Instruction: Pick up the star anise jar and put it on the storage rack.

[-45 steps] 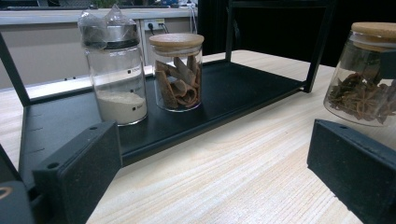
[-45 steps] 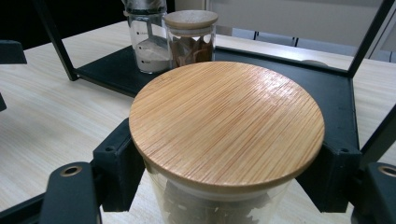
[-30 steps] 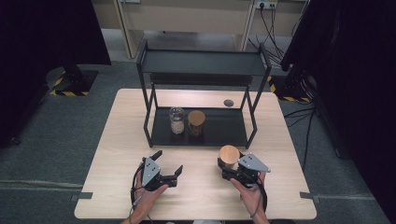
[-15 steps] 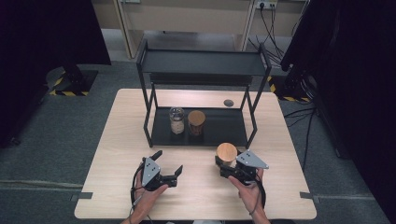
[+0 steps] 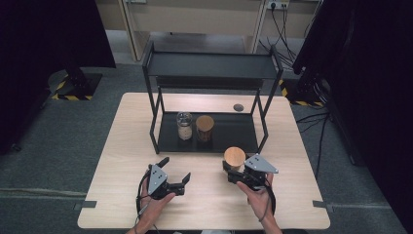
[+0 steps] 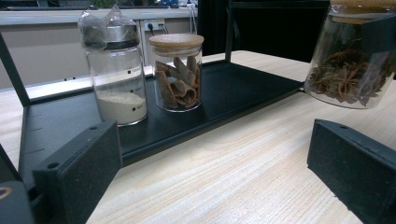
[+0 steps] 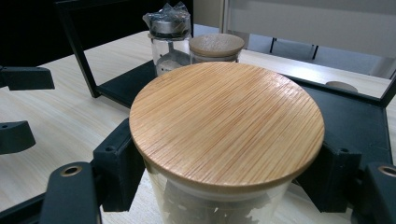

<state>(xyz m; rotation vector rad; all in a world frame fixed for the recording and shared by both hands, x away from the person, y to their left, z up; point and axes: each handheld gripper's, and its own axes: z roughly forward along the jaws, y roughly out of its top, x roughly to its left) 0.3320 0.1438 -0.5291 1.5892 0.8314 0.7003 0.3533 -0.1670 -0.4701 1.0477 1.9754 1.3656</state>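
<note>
We hold the jar (image 5: 234,158) of star anise clamped in our right tool (image 5: 233,171), just off the rack's (image 5: 249,142) front edge above the tabletop (image 5: 292,146). We should keep it upright and clear that edge before setting it beside the cinnamon jar (image 5: 205,127). Our left tool (image 5: 174,171) rests open.

Two jars (image 5: 195,126) stand side by side on the rack's (image 5: 234,134) lower shelf.

rack (image 5: 253,134) lower shelf right half free, two jars (image 5: 195,127) block left, posts flank entry
</note>
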